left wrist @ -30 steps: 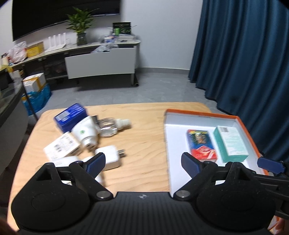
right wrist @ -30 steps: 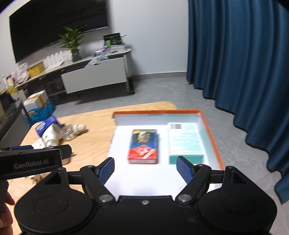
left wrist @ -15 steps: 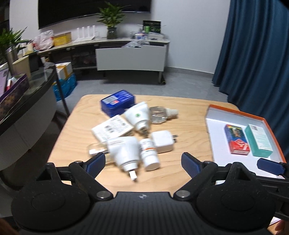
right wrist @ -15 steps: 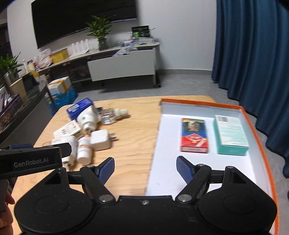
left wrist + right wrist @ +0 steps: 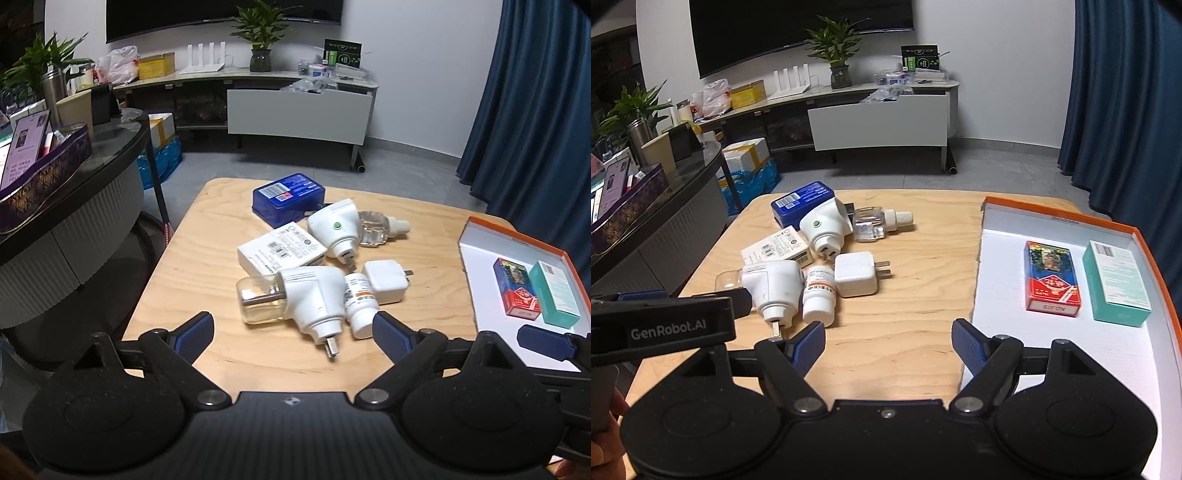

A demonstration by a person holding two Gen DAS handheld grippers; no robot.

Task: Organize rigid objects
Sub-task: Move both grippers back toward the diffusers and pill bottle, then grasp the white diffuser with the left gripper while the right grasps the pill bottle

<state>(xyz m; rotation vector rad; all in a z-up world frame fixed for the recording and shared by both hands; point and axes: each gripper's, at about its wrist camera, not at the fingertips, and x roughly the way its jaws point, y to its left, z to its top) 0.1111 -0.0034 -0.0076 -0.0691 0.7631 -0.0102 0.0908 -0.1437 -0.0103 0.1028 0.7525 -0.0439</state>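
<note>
A pile of small items lies on the wooden table (image 5: 207, 258): a blue box (image 5: 288, 197), a white box (image 5: 280, 253), two white plug-in diffusers (image 5: 314, 299) (image 5: 336, 229), a white pill bottle (image 5: 360, 304) and a white charger (image 5: 386, 282). The orange-rimmed white tray (image 5: 1004, 295) at the right holds a red-blue box (image 5: 1052, 278) and a teal box (image 5: 1117, 282). My left gripper (image 5: 293, 332) is open and empty, just short of the near diffuser. My right gripper (image 5: 890, 343) is open and empty over the table beside the tray's left edge.
A dark counter (image 5: 74, 177) with a purple tin stands left of the table. A white cabinet (image 5: 299, 114) and shelf with plants line the far wall. A blue curtain (image 5: 535, 110) hangs at the right.
Both grippers have swung left, from facing the tray to facing the pile of items. Both stay open and empty. Nothing on the table has moved.
</note>
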